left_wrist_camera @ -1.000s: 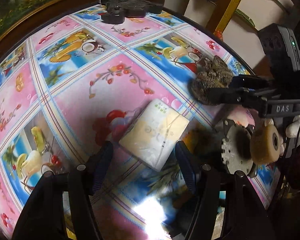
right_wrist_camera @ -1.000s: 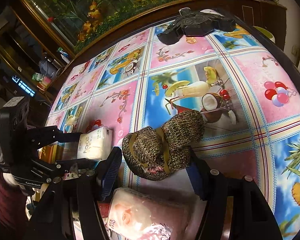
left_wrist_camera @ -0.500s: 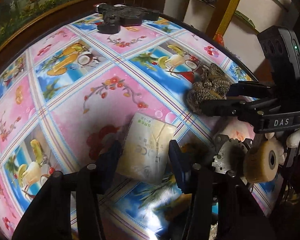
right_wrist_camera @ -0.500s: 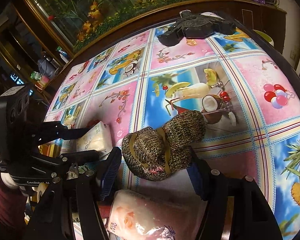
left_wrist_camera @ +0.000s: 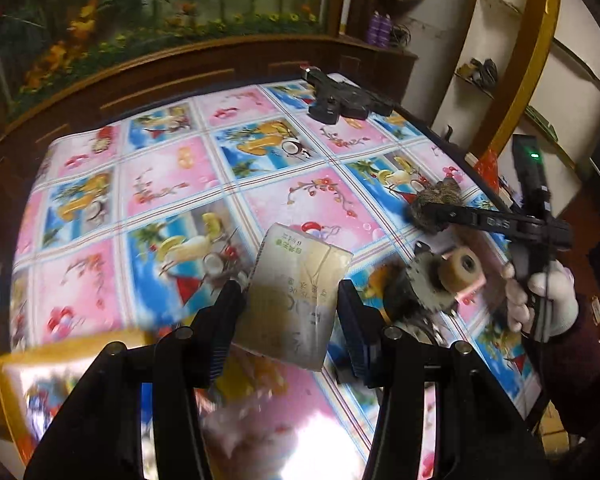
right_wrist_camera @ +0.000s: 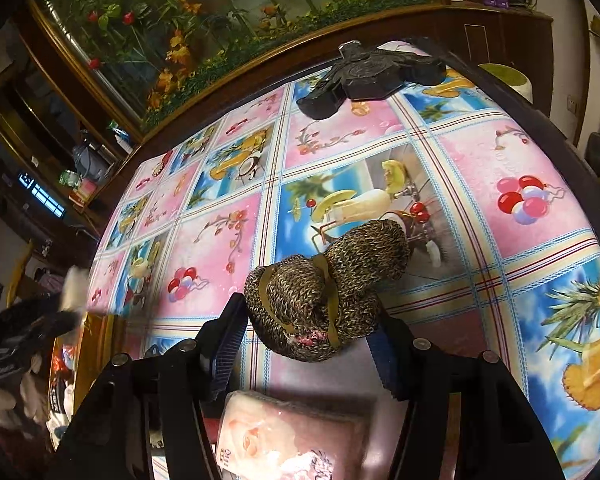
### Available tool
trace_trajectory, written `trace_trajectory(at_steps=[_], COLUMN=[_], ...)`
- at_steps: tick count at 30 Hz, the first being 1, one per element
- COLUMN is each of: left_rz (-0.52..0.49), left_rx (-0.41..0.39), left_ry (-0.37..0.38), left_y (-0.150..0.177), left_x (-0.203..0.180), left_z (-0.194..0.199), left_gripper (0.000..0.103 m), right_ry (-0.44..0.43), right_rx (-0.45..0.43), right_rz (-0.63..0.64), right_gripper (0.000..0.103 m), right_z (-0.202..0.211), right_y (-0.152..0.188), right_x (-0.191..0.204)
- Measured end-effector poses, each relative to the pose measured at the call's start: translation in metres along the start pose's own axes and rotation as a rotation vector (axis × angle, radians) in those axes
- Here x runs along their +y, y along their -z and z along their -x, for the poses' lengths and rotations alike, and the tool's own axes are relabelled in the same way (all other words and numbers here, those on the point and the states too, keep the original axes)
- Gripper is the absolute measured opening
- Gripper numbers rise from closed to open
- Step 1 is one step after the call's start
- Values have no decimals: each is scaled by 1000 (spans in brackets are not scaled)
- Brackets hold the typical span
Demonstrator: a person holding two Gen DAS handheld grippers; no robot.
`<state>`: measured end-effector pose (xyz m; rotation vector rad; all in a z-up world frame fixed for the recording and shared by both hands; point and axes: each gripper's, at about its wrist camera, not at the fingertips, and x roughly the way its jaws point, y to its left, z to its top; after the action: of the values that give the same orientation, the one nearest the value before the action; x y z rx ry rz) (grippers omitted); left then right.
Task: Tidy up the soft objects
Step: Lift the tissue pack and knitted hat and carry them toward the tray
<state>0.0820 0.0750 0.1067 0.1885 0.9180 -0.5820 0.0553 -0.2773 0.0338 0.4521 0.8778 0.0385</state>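
My left gripper (left_wrist_camera: 289, 300) is shut on a pale yellow tissue pack (left_wrist_camera: 296, 292) and holds it tilted in the air above the fruit-print tablecloth (left_wrist_camera: 172, 176). A brown knitted bundle (right_wrist_camera: 324, 292) tied with an olive band lies on the cloth between the fingers of my right gripper (right_wrist_camera: 308, 320). Those jaws are closing, with the pads close against the bundle's sides but not visibly squeezing it. In the left wrist view the right gripper (left_wrist_camera: 432, 216) reaches over the same bundle (left_wrist_camera: 436, 196), held by a white-gloved hand (left_wrist_camera: 540, 300).
A pink tissue pack (right_wrist_camera: 292, 436) lies just below the right gripper. A toothed disc with a tan roll (left_wrist_camera: 460, 272) sits near the right hand. A black cross-shaped device (right_wrist_camera: 368, 76) rests at the far edge. A blurred yellow-rimmed container (left_wrist_camera: 60, 360) is at the lower left.
The left jaws shut on the tissue pack and lifted it off the cloth, swinging up and to the left. The right jaws narrowed around the knitted bundle, which has not moved.
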Motion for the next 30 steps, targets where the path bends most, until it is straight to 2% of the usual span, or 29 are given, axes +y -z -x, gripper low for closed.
trace_trajectory(at_steps=[8, 12, 17, 20, 26, 30], left_rz=[67, 99, 120, 141, 163, 165], left_rx=[-120, -171, -202, -216, -221, -228], left_ry=[-59, -132, -210, -228, -284, -317], left_y=[57, 80, 103, 116, 139, 149], left_x=[-33, -46, -54, -56, -59, -59], left_z=[73, 97, 113, 121, 130, 137], left_gripper=[47, 47, 47, 47, 47, 47], right_ry=[86, 49, 30, 20, 4, -13], right_rx=[-82, -122, -119, -124, -133, -122], right_rz=[6, 43, 110, 132, 175, 203], right_gripper=[57, 57, 57, 57, 58, 58], right_z=[21, 65, 112, 139, 173, 179], right_y=[8, 39, 88, 110, 130, 138], right_x=[4, 21, 38, 44, 58, 72])
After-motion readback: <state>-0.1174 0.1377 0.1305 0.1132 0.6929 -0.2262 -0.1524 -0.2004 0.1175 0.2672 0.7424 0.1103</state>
